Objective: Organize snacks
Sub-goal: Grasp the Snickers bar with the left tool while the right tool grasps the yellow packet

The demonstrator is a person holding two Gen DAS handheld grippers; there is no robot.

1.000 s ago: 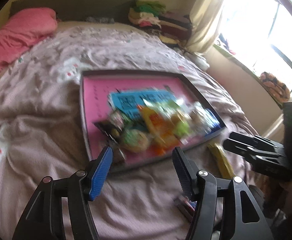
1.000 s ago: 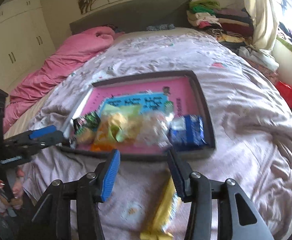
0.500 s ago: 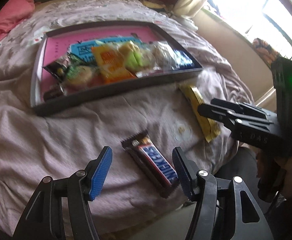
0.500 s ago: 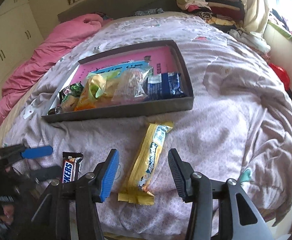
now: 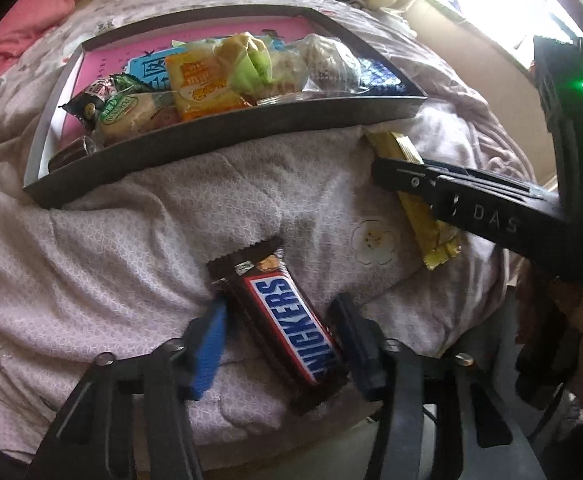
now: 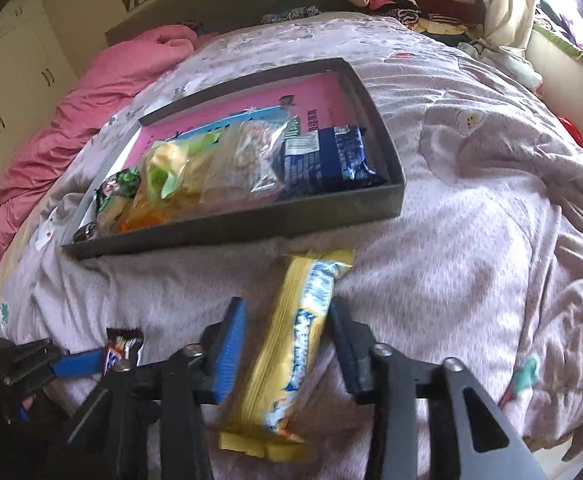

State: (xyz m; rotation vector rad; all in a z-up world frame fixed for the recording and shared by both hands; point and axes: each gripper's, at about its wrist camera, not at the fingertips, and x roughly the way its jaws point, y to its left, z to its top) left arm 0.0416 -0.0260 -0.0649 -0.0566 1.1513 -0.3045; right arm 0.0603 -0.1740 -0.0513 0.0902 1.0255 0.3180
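Snickers bar [image 5: 287, 322] lies on the quilt [image 5: 111, 240] between the spread fingers of the left gripper [image 5: 279, 332], its long axis running roughly along the fingers but skewed, far end tipped toward the blue pad [image 5: 210, 350]. Neither finger looks to touch it yet, so closing should pinch it across its narrow width. Its wrapper is glossy brown film with crimped ends, slick over a firm block. Further right, the yellow bar [image 6: 295, 354] sits likewise between the wide-open fingers of the right gripper [image 6: 287, 344], lengthwise, slightly slanted; its foil is crinkly and softer. Both bars rest just short of the grey tray [image 6: 251, 224], a shallow stiff box already crowded with packets, on soft, rumpled cloth.
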